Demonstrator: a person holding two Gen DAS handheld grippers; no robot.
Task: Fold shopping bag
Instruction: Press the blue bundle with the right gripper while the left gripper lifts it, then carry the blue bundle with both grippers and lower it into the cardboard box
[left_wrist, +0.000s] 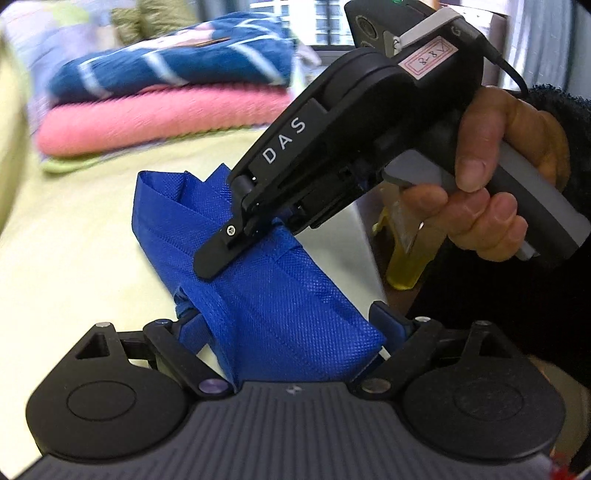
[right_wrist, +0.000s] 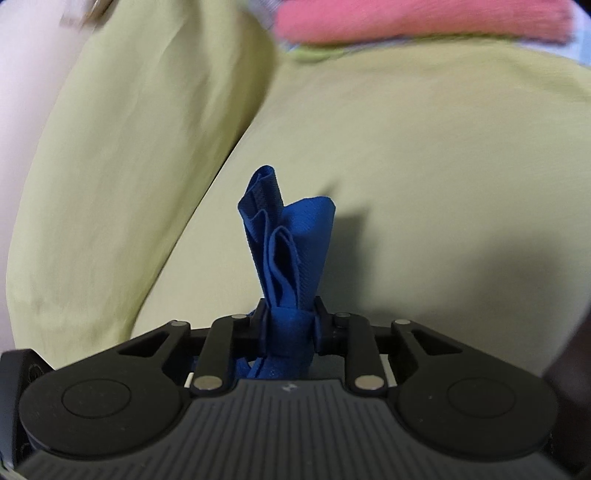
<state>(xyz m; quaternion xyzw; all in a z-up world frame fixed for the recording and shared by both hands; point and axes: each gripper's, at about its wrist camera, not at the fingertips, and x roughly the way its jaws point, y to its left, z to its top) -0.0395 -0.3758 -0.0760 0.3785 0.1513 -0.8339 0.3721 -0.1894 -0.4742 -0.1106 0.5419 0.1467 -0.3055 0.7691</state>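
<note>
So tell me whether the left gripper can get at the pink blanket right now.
Probably not: the left gripper has the blue bag between its fingers, and the pink blanket lies well beyond it across the bed.

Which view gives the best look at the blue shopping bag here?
The left wrist view. There the bag shows as a long folded bundle, held by the left gripper near the camera and the right gripper farther along. The right wrist view shows only a bunched tuft of the bag pinched between its fingers.
</note>
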